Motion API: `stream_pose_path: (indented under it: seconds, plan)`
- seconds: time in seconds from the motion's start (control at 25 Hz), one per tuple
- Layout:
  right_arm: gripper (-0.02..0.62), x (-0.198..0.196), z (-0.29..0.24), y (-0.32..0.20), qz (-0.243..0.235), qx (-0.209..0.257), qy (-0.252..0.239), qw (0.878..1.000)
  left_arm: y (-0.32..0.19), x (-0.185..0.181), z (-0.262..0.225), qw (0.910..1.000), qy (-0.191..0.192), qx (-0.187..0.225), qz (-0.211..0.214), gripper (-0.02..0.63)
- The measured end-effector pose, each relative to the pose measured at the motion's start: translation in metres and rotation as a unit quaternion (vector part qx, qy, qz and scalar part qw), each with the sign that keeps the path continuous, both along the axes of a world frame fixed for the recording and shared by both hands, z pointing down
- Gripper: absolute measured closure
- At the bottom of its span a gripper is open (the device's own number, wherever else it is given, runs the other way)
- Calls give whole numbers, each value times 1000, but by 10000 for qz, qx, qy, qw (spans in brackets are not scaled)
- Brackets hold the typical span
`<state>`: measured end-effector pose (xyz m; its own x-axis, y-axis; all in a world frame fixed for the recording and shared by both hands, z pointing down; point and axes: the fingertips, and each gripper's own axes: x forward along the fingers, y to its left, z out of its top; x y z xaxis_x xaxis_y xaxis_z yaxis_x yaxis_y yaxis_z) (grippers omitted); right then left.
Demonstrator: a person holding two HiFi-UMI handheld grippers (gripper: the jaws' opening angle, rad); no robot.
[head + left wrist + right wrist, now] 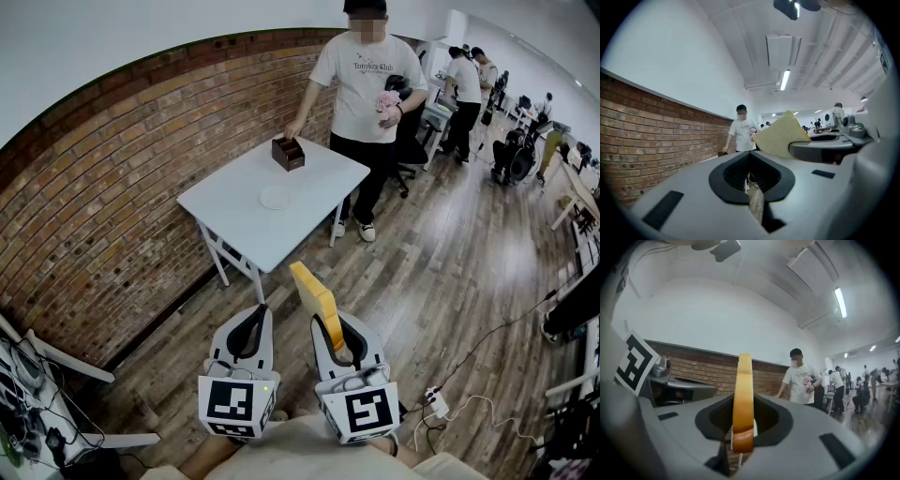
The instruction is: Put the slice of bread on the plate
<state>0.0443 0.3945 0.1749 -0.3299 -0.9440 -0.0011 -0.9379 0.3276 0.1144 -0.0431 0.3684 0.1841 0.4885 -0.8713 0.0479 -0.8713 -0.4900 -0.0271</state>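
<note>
In the head view a yellow-crusted slice of bread (314, 294) stands on edge, pinched at its lower end by my right gripper (337, 330), which is shut on it. The right gripper view has the slice (742, 397) edge-on between the jaws of the right gripper (743, 423). My left gripper (254, 317) is beside it, shut and holding nothing; its own view shows the jaws of the left gripper (752, 177) nearly meeting, with the bread (780, 136) to the right. A small white plate (276, 197) lies on the white table (309, 220) well ahead of both grippers.
A brown wooden box (288, 152) sits at the table's far side, with a person's hand (294, 131) on it. That person (367, 84) stands behind the table. A brick wall (103, 197) runs along the left. A power strip with cables (436, 403) lies on the wooden floor at right.
</note>
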Motion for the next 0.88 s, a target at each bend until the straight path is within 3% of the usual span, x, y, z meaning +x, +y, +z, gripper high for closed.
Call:
stream_pose_path:
  seconds: [0.36, 0.56, 0.88]
  plan:
    - [503, 3, 1, 1, -71, 51, 13, 10000, -1, 10, -3, 9999, -22, 62, 98, 597]
    - [502, 11, 6, 0, -78, -50, -226, 9997, -2, 14, -2, 9999, -28, 41, 90, 597]
    - [503, 39, 3, -8, -10, 58, -309, 9995, -9, 9, -2, 9997, -33, 59, -255, 597]
